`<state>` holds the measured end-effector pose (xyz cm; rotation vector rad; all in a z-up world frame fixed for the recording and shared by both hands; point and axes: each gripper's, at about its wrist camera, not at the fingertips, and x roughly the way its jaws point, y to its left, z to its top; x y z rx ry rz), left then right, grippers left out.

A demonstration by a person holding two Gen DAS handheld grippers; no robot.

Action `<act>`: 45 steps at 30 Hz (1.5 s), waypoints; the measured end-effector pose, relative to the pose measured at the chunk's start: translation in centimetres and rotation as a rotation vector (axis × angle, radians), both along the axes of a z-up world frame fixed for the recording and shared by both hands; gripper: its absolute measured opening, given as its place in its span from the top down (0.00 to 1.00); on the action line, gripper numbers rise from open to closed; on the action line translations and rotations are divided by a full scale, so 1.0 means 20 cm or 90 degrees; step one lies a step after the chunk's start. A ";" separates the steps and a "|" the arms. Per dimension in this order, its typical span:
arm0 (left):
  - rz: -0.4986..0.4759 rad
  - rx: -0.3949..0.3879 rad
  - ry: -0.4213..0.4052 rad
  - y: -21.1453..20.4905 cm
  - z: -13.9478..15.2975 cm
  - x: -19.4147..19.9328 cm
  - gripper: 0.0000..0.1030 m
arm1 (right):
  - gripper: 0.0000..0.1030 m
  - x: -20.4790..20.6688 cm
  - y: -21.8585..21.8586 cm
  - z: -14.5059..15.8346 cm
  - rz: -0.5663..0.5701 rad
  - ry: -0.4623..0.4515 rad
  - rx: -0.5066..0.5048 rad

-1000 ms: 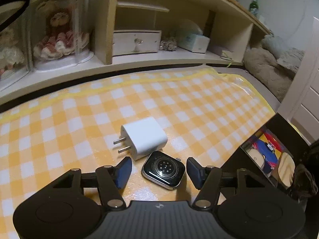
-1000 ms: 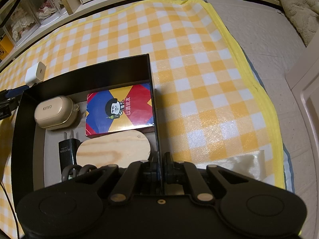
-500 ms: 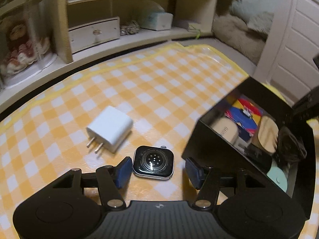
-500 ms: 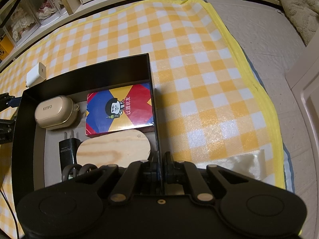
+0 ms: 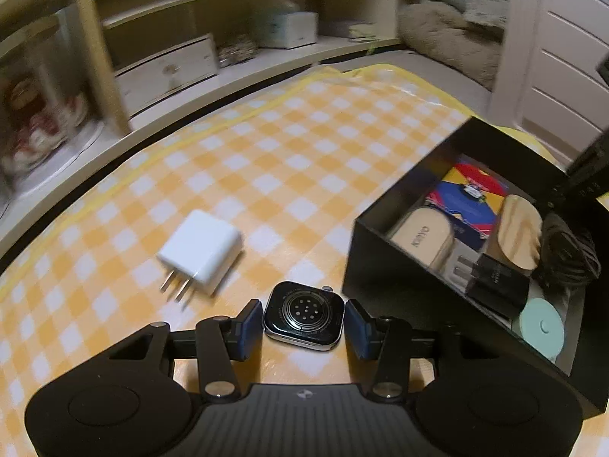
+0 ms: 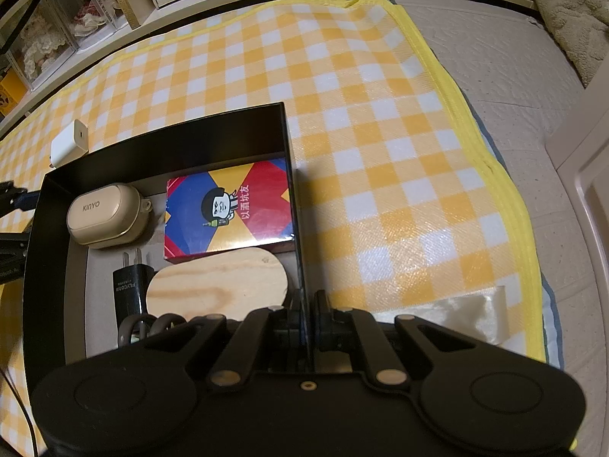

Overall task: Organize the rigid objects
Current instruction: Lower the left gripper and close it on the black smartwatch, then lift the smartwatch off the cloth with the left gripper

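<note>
A black smartwatch body (image 5: 304,315) lies back-up on the checked cloth between the blue pads of my left gripper (image 5: 303,323); the jaws stand close on either side of it, with slim gaps. A white charger plug (image 5: 201,251) lies just beyond to the left; it also shows in the right wrist view (image 6: 69,143). My right gripper (image 6: 305,308) is shut on the right wall of the black box (image 6: 293,205). The box holds a beige earbud case (image 6: 106,215), a colourful card box (image 6: 228,209), a wooden oval (image 6: 217,285) and a black charger (image 6: 129,293).
The box (image 5: 384,259) stands right of the watch; a mint round item (image 5: 540,327) and dark cable (image 5: 567,251) lie in its near end. A shelf unit (image 5: 171,64) runs behind the yellow checked cloth (image 6: 380,133). A grey mat (image 6: 514,76) lies right of it.
My left gripper has swung right and moved in on the watch, its jaws narrowing around it. The black box has come further into its view. The right gripper has stayed put.
</note>
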<state>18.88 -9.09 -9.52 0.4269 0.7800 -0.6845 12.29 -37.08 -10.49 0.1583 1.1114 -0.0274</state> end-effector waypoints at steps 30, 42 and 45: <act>0.107 0.004 0.089 0.15 0.05 -0.07 0.42 | 0.93 0.00 0.03 0.00 -0.001 0.001 0.002; 0.231 0.005 0.094 0.10 0.04 -0.07 0.42 | 0.93 0.00 0.03 0.00 -0.002 0.001 0.003; 0.245 0.022 0.081 0.08 0.04 -0.08 0.53 | 0.93 0.00 0.03 0.00 -0.001 0.001 0.003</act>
